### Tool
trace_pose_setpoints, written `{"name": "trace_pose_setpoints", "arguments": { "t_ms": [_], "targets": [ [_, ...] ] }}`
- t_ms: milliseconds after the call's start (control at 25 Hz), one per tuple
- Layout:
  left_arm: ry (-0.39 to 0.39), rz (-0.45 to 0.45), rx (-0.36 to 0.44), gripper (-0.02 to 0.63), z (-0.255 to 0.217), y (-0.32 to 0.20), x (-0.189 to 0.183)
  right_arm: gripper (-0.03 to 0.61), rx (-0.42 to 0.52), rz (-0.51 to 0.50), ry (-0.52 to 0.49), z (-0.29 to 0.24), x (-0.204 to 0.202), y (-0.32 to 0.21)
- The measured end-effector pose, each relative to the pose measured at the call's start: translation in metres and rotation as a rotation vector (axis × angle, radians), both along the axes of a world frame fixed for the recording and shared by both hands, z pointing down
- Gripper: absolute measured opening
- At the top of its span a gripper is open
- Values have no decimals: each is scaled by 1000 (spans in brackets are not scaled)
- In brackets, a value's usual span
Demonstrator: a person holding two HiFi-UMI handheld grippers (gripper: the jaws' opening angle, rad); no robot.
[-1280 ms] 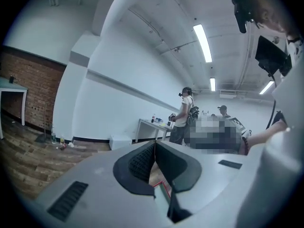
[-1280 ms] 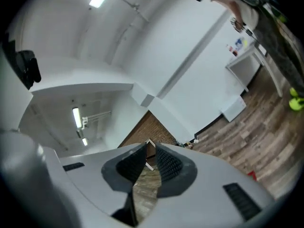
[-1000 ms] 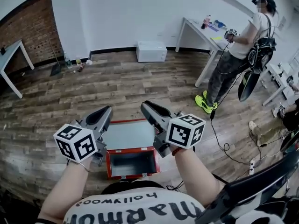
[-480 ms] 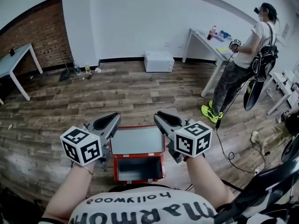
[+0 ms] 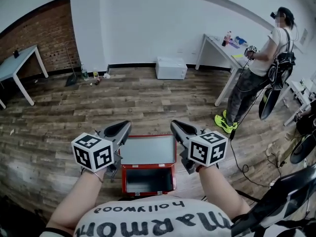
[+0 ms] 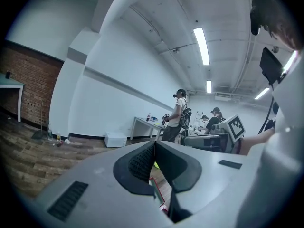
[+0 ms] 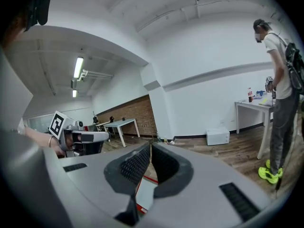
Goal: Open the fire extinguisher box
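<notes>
Two grippers flank the fire extinguisher box [image 5: 148,168], which sits on the wood floor [image 5: 123,98] at 6 o'clock in the head view, just ahead of the wearer's body. Its lid [image 5: 147,149] stands open toward 12 o'clock, with the grey inner face showing inside a red rim, and the red body gapes below it. The left gripper [image 5: 125,125] hangs at the lid's 9 o'clock side and the right gripper [image 5: 176,124] at its 3 o'clock side. Both point toward 12 o'clock with their tips near the lid's far corners; whether either touches the lid cannot be told. In the left gripper view the jaws are pressed together with nothing between them, and a thin red edge of the box shows beneath them at 6 o'clock. In the right gripper view the jaws have just been closing and now meet tip to tip, pinching nothing, with the grey lid and its red rim low behind them at 6 o'clock. Well apart, at 2 o'clock in the head view, another person [image 5: 256,63] stands beside a white tabletop [image 5: 217,42]
</notes>
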State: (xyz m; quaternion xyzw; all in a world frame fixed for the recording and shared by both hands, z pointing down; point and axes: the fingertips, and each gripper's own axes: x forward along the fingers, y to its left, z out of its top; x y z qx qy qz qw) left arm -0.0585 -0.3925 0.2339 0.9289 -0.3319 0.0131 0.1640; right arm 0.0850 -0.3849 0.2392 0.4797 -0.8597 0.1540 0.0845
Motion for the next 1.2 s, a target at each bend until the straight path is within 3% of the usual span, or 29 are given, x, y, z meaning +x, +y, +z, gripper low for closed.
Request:
{"name": "trace_pose_setpoints", "arguments": {
  "t_ms": [1200],
  "targets": [
    [-15,-5,-37,6,27,-22,0,9,-44,5,7,32,4,-28]
  ]
}}
